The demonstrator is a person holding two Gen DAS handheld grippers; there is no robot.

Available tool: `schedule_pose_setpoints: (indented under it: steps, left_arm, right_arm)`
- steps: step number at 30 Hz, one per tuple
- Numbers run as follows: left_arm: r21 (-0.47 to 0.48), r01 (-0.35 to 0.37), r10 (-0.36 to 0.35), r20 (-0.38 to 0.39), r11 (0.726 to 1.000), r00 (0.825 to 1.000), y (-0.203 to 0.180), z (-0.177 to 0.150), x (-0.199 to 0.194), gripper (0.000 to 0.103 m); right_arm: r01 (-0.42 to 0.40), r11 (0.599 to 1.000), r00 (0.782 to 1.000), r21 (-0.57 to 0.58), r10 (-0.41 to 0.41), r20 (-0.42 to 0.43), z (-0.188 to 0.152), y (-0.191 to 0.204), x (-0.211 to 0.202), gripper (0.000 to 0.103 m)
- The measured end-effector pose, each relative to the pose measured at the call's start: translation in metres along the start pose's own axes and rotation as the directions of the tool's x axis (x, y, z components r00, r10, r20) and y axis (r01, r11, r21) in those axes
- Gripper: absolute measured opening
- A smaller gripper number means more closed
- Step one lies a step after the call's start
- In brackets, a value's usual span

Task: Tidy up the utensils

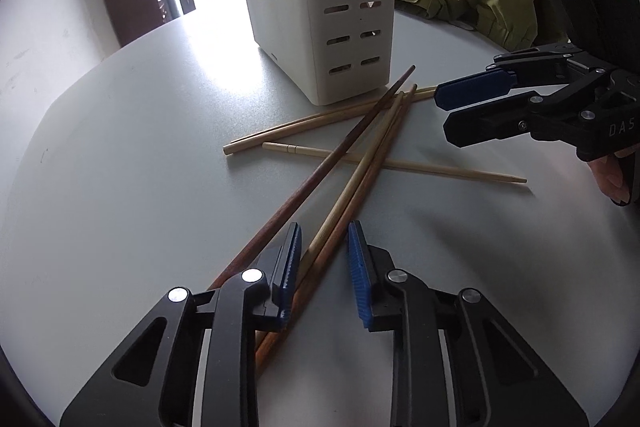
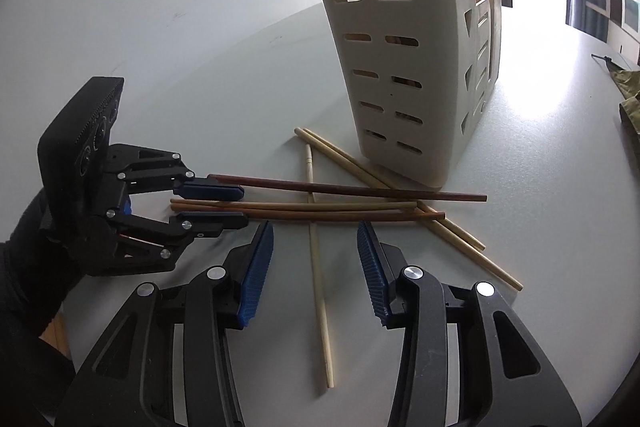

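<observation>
Left gripper [image 2: 242,207] open, straddling two brown chopsticks [image 2: 340,211] — contact unclear. Right gripper [image 2: 316,251] open above a pale chopstick [image 2: 318,267] — cream holder [image 2: 400,67] just behind.

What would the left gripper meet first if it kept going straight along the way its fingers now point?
The left gripper is open astride two chopsticks lying lengthwise between its fingers, so it would slide along them. Next in line is the crossing pale chopstick, then probably the holder; depth is unclear.

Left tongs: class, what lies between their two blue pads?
In the left wrist view, two chopsticks, one pale, one reddish-brown, run between the open left tongs.
</observation>
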State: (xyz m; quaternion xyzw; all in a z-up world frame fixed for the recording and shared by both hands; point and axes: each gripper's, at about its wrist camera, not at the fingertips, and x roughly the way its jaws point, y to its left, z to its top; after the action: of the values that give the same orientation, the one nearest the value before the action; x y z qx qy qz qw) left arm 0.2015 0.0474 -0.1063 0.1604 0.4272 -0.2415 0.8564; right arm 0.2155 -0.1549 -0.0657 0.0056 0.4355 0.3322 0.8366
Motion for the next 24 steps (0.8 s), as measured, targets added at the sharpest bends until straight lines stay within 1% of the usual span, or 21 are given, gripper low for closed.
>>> schedule_pose_setpoints:
  steps: [8,9,11,12,14,15,19,21,22,23,24]
  left_arm:
    - [-0.026,0.019,-0.019,0.001,0.999,1.0,0.003,0.0,-0.002,0.019]
    - [-0.032,0.026,-0.025,0.009,0.999,1.0,0.003,0.0,-0.004,0.017]
    - [-0.055,0.045,-0.044,0.019,0.997,0.999,0.007,0.002,-0.008,0.001]
    - [-0.068,0.054,-0.053,0.014,0.996,0.998,0.01,0.003,-0.007,0.0]
    - [-0.07,0.037,-0.036,0.014,0.997,0.999,0.011,0.002,-0.005,0.0]
    - [-0.074,0.042,-0.041,0.014,0.996,0.999,0.012,0.002,-0.005,0.0]
    - [-0.052,0.031,-0.031,0.008,0.998,0.999,0.009,0.004,-0.004,0.0]
    - [-0.042,0.026,-0.026,0.003,0.999,1.0,0.009,0.005,-0.004,0.005]
    - [-0.039,0.024,-0.024,-0.002,0.999,1.0,0.009,0.007,-0.003,0.019]
    - [-0.034,0.017,-0.018,-0.016,0.999,1.0,0.01,0.008,-0.001,0.04]
    - [-0.022,0.009,-0.009,-0.02,1.0,1.0,0.009,0.008,0.0,0.048]
  right_arm:
    - [0.001,1.0,1.0,0.003,-0.001,-0.009,0.0,-0.001,0.003,0.044]
    - [-0.001,1.0,1.0,0.003,0.001,-0.01,-0.001,-0.002,0.002,0.044]
    - [-0.007,1.0,1.0,0.004,0.007,-0.012,-0.001,-0.002,0.004,0.044]
    - [-0.009,1.0,1.0,0.006,0.009,-0.013,-0.001,-0.002,0.004,0.044]
    - [-0.011,1.0,1.0,0.009,0.011,-0.019,-0.002,-0.003,0.006,0.044]
    - [-0.017,1.0,1.0,0.014,0.017,-0.023,-0.002,-0.003,0.008,0.043]
    - [-0.043,0.999,0.998,0.026,0.044,-0.046,-0.003,0.0,0.021,0.044]
    - [-0.046,0.998,0.996,0.046,0.049,-0.068,-0.002,0.001,0.029,0.044]
    - [-0.033,0.998,0.996,0.053,0.037,-0.08,-0.001,0.001,0.033,0.044]
    - [-0.017,0.998,0.996,0.062,0.023,-0.088,0.0,0.001,0.037,0.044]
    - [-0.003,0.997,0.995,0.081,0.011,-0.099,0.002,-0.001,0.041,0.044]
